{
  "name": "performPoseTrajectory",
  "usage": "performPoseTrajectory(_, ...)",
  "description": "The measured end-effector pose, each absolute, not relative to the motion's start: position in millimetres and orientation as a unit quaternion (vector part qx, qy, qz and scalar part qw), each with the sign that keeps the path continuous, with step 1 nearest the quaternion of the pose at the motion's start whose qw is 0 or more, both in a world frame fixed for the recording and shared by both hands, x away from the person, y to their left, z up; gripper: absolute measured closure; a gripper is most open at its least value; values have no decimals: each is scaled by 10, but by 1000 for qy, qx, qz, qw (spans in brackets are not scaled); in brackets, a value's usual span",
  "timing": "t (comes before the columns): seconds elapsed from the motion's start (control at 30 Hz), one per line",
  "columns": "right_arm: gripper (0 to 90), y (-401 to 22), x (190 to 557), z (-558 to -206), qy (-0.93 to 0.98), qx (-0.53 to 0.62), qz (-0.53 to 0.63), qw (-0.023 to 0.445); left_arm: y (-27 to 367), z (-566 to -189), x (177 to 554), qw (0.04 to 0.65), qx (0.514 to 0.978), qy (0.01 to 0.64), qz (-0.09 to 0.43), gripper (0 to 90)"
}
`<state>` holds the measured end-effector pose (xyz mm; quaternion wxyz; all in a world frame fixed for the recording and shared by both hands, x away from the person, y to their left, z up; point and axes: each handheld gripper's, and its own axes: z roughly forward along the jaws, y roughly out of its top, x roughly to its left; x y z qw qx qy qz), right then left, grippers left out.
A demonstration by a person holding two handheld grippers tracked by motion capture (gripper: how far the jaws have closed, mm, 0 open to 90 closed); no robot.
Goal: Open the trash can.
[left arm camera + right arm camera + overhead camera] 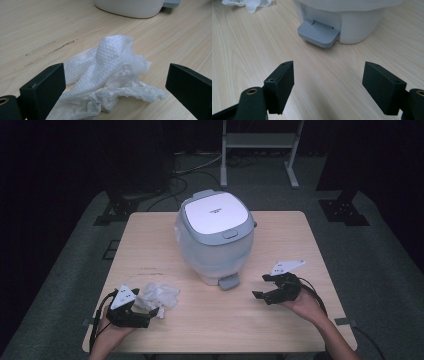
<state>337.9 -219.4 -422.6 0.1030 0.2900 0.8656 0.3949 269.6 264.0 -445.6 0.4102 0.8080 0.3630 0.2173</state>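
High view puts the left gripper (141, 312), jaws apart around the crumpled tissue (159, 295) on the table (280, 230), seemingly not yet gripping; the right gripper (262, 286) waits, jaws apart, near the lidded bin's pedal (318, 33).

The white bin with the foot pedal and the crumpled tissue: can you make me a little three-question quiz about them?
1. True or false: the bin has its lid shut.
2. What lies between the open jaws of the left gripper? A) a spoon B) a crumpled tissue C) a cup
3. Fill in: the right gripper faces the bin's grey ____.

Key: 1 true; 2 B; 3 pedal.
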Motion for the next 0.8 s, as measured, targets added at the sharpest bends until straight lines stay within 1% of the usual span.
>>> performPoseTrajectory(0.43,248,-1943,3451,-4131,881,265,380,102,2639,-4462,2696,408,810,360,218,20)
performPoseTrajectory(0.5,267,-1898,3466,-4126,882,261,379,99,2646,-4460,2695,408,810,361,217,20)
performPoseTrajectory(0.7,275,-1799,3508,-4145,883,257,381,93,2653,-4457,2696,411,809,362,215,20)
performPoseTrajectory(0.77,287,-1769,3526,-4146,885,253,380,93,2650,-4453,2695,416,807,361,211,20)
performPoseTrajectory(0.8,309,-1738,3544,-4141,885,253,381,91,2640,-4447,2694,417,808,360,211,20)
